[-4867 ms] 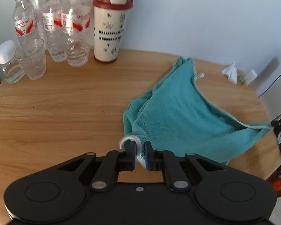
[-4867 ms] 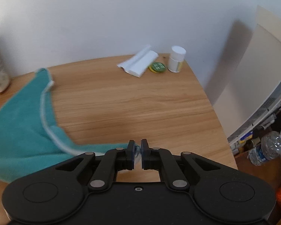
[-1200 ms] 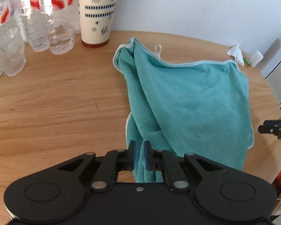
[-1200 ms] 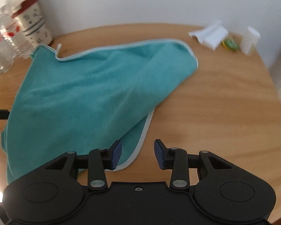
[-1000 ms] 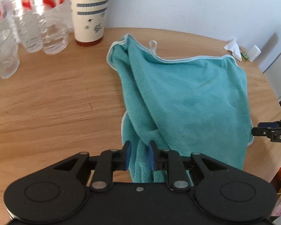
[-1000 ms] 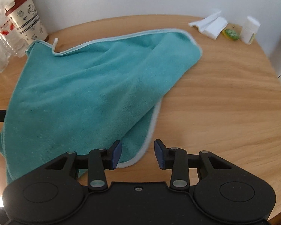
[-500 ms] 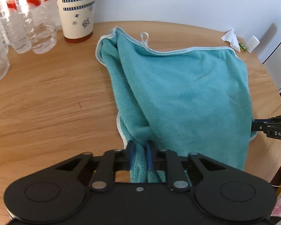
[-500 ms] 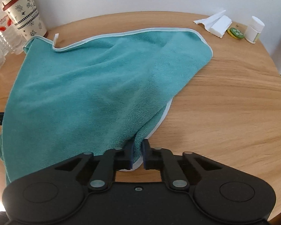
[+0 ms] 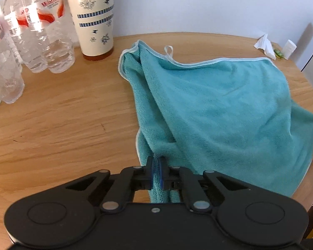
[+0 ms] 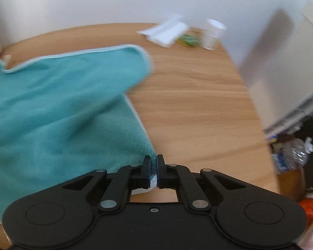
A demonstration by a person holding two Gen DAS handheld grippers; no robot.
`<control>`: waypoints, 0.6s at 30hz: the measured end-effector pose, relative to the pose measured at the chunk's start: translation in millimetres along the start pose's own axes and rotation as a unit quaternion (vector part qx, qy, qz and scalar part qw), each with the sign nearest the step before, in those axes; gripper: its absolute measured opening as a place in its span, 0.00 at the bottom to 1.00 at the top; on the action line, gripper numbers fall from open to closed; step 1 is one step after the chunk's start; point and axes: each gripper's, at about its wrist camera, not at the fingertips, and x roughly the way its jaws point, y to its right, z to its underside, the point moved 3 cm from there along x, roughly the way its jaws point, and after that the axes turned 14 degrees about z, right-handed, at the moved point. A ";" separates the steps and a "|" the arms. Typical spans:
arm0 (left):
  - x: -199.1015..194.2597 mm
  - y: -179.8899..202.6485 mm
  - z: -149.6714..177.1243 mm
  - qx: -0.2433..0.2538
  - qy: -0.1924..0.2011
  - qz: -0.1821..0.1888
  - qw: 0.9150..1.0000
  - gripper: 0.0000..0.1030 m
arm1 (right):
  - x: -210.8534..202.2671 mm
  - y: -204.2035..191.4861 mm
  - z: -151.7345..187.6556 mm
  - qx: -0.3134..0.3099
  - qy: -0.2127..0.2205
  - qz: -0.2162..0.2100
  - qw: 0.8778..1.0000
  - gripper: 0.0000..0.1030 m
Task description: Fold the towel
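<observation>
Teal towel (image 9: 219, 108) on a round wooden tabletop (image 9: 62, 120), lying doubled over itself but loose and rumpled, its white-piped far edge running from 11 to 1 o'clock in the left wrist view. The left gripper (image 9: 155, 167) has its fingers drawn nearly together on a bunched near corner of the towel at 6 o'clock; the right gripper (image 10: 153, 165) likewise pinches the white-edged near corner at 6 o'clock of its own, blurred view. Judged from the lie of the cloth, one rough fold is in place and the task is about midway: the layers are not squared, the left side is gathered in ridges, and a further fold and smoothing appear to remain. Water bottles (image 9: 41, 31) and a patterned cup (image 9: 94, 16) stand at 10 to 11 o'clock, the cup near the towel's far left corner; a tissue (image 9: 265, 45) and small white container (image 9: 289, 49) sit at 2 o'clock, apart from the cloth.
</observation>
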 end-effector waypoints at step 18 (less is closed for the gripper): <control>-8.1 -4.8 -5.0 -0.009 -0.016 -0.025 1.000 0.04 | 46.4 58.3 43.5 -0.015 -0.080 0.117 0.990 0.06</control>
